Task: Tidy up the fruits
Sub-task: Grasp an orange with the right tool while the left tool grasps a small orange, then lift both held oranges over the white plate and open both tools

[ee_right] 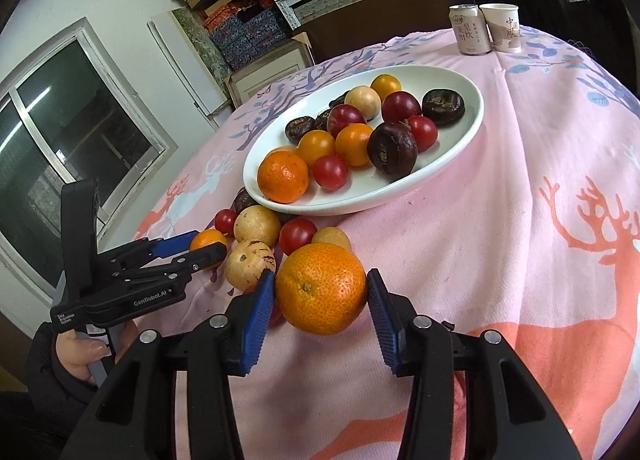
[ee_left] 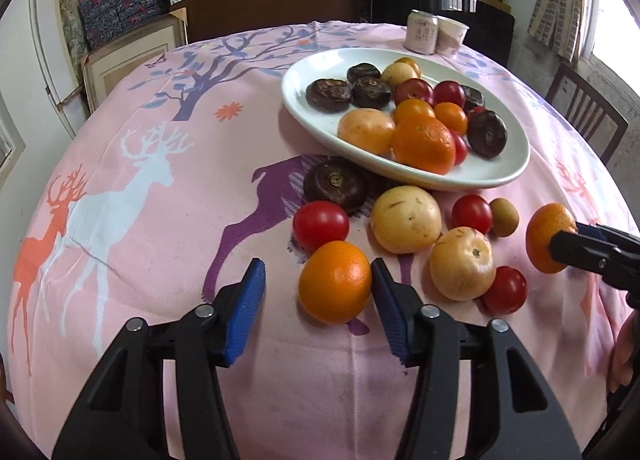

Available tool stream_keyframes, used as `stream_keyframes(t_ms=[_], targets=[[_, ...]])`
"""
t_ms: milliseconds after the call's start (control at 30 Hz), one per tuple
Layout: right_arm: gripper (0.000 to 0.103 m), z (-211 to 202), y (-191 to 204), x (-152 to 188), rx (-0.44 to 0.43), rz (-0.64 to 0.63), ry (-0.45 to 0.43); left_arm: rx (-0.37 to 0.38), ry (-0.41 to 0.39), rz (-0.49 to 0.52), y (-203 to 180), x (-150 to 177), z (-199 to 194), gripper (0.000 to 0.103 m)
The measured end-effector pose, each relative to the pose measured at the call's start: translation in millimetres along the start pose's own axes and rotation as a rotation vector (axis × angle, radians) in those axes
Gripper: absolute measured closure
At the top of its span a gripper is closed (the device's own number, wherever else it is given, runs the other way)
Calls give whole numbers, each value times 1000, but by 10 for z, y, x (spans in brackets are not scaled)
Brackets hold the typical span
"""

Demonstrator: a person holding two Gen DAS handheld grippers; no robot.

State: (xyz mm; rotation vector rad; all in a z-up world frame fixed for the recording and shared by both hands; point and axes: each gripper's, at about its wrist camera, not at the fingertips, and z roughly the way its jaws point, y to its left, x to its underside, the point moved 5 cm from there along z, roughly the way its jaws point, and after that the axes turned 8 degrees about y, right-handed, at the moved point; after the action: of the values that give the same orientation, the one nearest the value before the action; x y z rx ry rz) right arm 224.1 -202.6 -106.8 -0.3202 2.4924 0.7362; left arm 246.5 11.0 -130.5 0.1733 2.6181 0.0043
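Observation:
A white oval plate (ee_left: 304, 108) (ee_right: 460, 140) on the pink tablecloth holds oranges, red tomatoes, yellow fruits and dark water chestnuts. More fruit lies loose in front of it. My left gripper (ee_left: 318, 300) (ee_right: 204, 246) is open, its right blue pad touching a loose orange (ee_left: 335, 287) (ee_right: 208, 240) that lies mostly between the pads. My right gripper (ee_right: 321, 302) (ee_left: 576, 246) is shut on another orange (ee_right: 322, 288) (ee_left: 549, 238), with both blue pads against its sides.
A drink can (ee_left: 422, 31) (ee_right: 472, 30) and a paper cup (ee_left: 452, 36) (ee_right: 503, 28) stand at the table's far edge. A chair (ee_left: 588, 112) stands at the right. Shelves with boxes fill the back wall.

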Motion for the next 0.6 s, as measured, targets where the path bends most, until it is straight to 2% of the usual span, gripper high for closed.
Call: stream_keyframes(t_ms=[33, 100, 167, 300, 600], targets=[[55, 2, -4, 0, -1, 1, 1, 5, 2, 5, -14, 5, 5, 52], [55, -9, 2, 1, -5, -1, -5, 23, 0, 15, -44, 9, -5, 68], [55, -18, 0, -1, -9, 0, -11, 20, -2, 11, -40, 16, -9, 68], [55, -36, -7, -2, -11, 2, -20, 61, -1, -19, -8, 37, -41, 68], [55, -83, 1, -2, -9, -3, -41, 110, -80, -8, -130, 96, -349, 68]])
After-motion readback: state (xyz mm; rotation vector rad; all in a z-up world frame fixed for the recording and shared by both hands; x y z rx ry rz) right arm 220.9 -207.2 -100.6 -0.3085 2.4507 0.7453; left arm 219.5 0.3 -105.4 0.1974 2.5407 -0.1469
